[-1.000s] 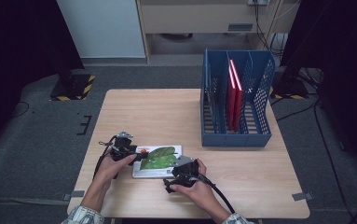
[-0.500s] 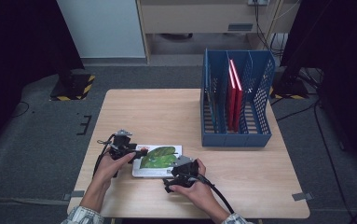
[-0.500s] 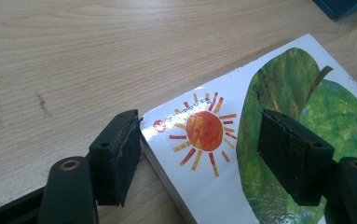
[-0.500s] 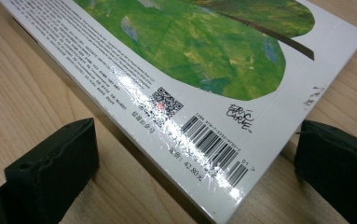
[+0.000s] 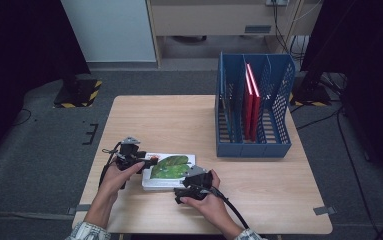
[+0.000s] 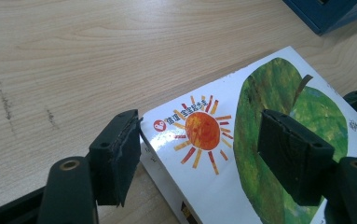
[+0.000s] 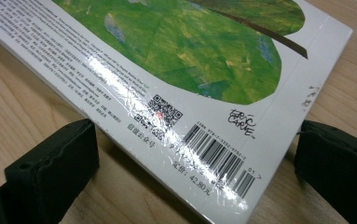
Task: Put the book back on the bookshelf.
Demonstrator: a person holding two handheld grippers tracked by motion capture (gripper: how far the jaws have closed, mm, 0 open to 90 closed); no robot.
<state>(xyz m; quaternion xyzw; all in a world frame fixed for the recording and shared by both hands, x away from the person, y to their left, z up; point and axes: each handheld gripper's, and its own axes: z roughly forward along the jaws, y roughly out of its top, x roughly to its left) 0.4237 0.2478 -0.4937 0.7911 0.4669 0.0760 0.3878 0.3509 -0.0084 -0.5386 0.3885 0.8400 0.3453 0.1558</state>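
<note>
A white picture book (image 5: 169, 170) with a large green leaf and an orange sun on its cover lies flat near the table's front edge. My left gripper (image 5: 148, 162) is open at the book's left end. In the left gripper view its fingers (image 6: 115, 158) straddle the sun corner of the book (image 6: 269, 107). My right gripper (image 5: 183, 190) is open at the book's front right corner. In the right gripper view the barcode corner of the book (image 7: 190, 60) sits between the two wide-apart fingers (image 7: 50, 158), with a shadow under that corner.
A blue slotted file rack (image 5: 254, 145) stands at the back right of the wooden table (image 5: 169, 115), with red books (image 5: 251, 100) upright in it. Its corner (image 6: 330, 14) shows at the top of the left gripper view. The table's front edge lies just behind both hands.
</note>
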